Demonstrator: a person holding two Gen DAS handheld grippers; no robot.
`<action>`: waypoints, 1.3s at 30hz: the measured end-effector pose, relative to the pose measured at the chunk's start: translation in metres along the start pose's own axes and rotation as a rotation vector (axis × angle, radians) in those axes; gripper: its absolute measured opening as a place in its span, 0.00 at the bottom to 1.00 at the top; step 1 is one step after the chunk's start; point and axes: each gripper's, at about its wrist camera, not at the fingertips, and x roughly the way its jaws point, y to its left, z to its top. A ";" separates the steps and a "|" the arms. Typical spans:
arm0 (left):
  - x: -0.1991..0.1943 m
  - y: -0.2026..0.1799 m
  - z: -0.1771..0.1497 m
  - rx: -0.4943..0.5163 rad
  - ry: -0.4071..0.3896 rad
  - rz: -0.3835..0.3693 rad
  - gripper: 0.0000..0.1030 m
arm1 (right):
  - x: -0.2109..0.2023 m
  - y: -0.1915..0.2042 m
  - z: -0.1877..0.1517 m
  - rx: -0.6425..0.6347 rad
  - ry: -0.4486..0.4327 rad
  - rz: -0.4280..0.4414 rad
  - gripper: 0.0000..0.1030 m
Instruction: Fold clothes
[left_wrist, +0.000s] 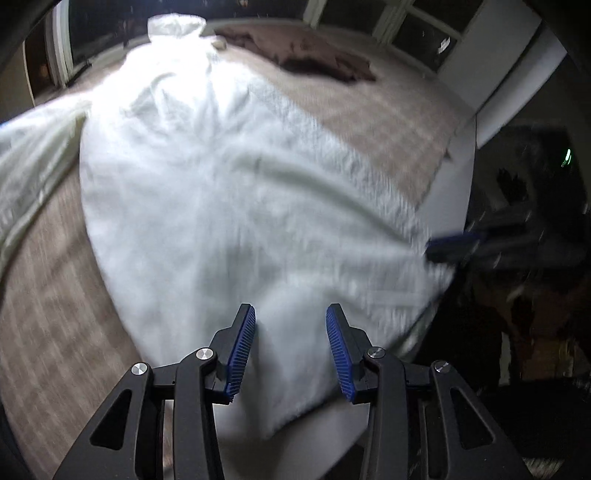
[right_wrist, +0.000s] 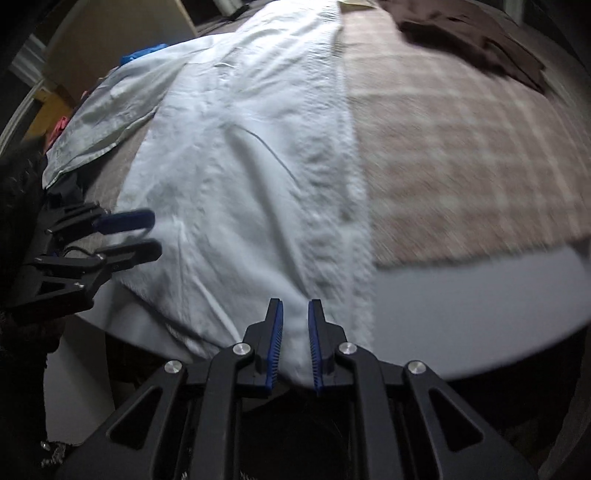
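Note:
A white garment (left_wrist: 221, 184) (right_wrist: 240, 166) lies spread lengthwise on the bed, its collar end far away and its hem at the near edge. In the right wrist view my right gripper (right_wrist: 295, 302) stands nearly closed, with the hem's corner filling the narrow gap between the blue pads and creases running toward it. In the left wrist view the right gripper (left_wrist: 447, 245) shows blurred at the cloth's right corner. My left gripper (left_wrist: 290, 308) hovers over the hem farther left, jaws apart, the cloth flat beneath them. From the right it appears as the left gripper (right_wrist: 157, 234), fingers parted.
A brown plaid blanket (left_wrist: 369, 110) (right_wrist: 461, 147) covers the bed, with the bare white mattress edge (right_wrist: 480, 314) at the front. A dark brown garment (left_wrist: 314, 55) (right_wrist: 472, 40) lies at the far side. A pale grey garment (right_wrist: 110, 107) lies left of the white one.

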 end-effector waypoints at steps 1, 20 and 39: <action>-0.002 -0.002 -0.007 0.019 0.012 0.011 0.36 | -0.007 -0.003 -0.004 0.005 -0.004 -0.013 0.13; -0.206 0.158 -0.121 -0.660 -0.242 0.411 0.43 | -0.096 0.076 0.100 -0.256 -0.257 0.254 0.42; -0.208 0.249 -0.080 -0.304 -0.197 0.398 0.44 | 0.102 0.173 0.255 0.107 0.023 0.312 0.42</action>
